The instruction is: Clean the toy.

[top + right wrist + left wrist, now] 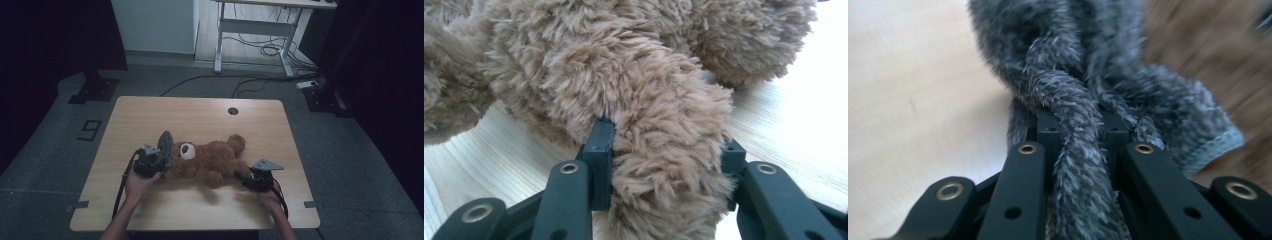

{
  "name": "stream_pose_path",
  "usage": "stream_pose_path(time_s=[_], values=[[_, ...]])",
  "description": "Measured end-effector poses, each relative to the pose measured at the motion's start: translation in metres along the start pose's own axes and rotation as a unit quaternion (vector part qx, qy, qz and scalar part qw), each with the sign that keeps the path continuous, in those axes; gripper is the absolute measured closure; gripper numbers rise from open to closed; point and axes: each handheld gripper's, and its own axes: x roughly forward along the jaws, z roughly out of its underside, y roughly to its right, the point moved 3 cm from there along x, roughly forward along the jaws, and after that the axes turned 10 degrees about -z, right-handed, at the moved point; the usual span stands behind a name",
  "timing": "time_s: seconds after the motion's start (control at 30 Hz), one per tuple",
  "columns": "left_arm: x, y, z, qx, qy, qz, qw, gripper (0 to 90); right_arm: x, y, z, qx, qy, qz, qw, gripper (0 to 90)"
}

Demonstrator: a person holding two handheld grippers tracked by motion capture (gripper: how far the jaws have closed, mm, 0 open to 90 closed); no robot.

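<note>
Both grippers are clamping something soft right now: the left gripper (pixel 1075 130) is pinching a twisted grey fuzzy cloth (pixel 1083 85) by the teddy bear (pixel 210 159) head, and the right gripper (pixel 664 150) is squeezing a plush leg (pixel 659 125). Bear's lying on its side mid table (pixel 150 112). Guessing the cloth is slipping out if it's yanked, since only a thin twist is sitting between those jaws, or the bear's dragging along

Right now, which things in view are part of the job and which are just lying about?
In the job:
- teddy bear, leg clamped in the right claw
- grey fuzzy cloth at the bear's head, pinched in the left claw
- table

Lying about:
- white desk behind
- floor cables
- black stand base
</note>
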Motion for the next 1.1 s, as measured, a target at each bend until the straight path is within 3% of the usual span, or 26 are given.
stream_pose_path(time_s=[0.07, 0.2, 0.37, 0.5, 0.73, 1.1], values=[[0.003, 0.001, 0.008, -0.019, -0.002, 0.023, 0.9995, 77.3, 0.000, 0.000, 0.001, 0.000, -0.001, -0.001, 1.0000, 56.1], [0.004, 0.004, 0.002, -0.031, 0.004, 0.037, 0.9988, 77.1, 0.002, 0.003, 0.002, 0.002, -0.001, 0.000, 1.0000, 56.1], [0.019, -0.002, -0.020, -0.047, 0.009, 0.035, 0.9982, 77.1, 0.005, 0.008, -0.001, 0.006, 0.002, 0.011, 0.9999, 55.7], [0.025, -0.003, -0.025, -0.043, 0.009, 0.027, 0.9987, 77.0, 0.006, 0.014, -0.003, 0.013, 0.011, 0.022, 0.9996, 54.1], [0.008, -0.005, -0.010, -0.018, 0.019, 0.017, 0.9995, 76.3, 0.001, 0.017, -0.002, 0.017, 0.020, 0.033, 0.9991, 46.4], [-0.030, -0.021, 0.008, -0.017, 0.053, 0.008, 0.9984, 75.4, -0.008, 0.017, -0.001, 0.023, 0.042, 0.025, 0.9985, 36.5]])
